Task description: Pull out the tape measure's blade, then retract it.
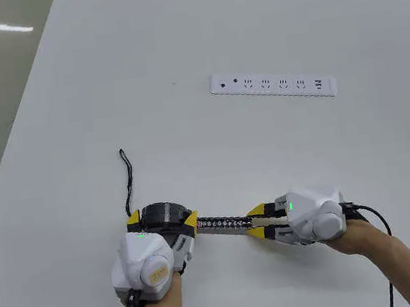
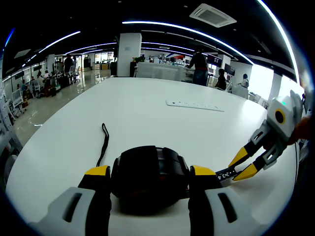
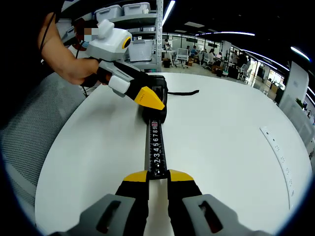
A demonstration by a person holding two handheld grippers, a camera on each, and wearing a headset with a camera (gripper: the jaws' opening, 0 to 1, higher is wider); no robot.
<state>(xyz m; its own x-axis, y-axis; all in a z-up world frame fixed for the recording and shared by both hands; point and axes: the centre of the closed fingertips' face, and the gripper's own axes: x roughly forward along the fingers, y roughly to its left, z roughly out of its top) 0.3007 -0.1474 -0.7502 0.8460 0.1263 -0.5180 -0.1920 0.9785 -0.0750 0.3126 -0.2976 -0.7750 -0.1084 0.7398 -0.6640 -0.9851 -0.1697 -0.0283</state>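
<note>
The black tape measure (image 1: pixel 164 215) lies on the white table (image 1: pixel 177 52) with my left gripper (image 1: pixel 162 221) shut on its case (image 2: pixel 149 178). Its wrist strap (image 1: pixel 127 179) trails away toward the far side. A short length of black blade (image 1: pixel 221 223) with white numbers runs right from the case. My right gripper (image 1: pixel 256 221) is shut on the blade's end (image 3: pixel 156 169). In the right gripper view the blade (image 3: pixel 156 145) stretches straight to the case (image 3: pixel 156 101), and the left gripper (image 3: pixel 147 98) shows beside it. The right gripper (image 2: pixel 242 164) shows at the right of the left gripper view.
A white power strip (image 1: pixel 273 85) lies further back on the table, also seen in the left gripper view as the power strip (image 2: pixel 194 105). The table's left edge (image 1: pixel 15 132) drops to a grey-green floor. People and shelving stand far off in the room.
</note>
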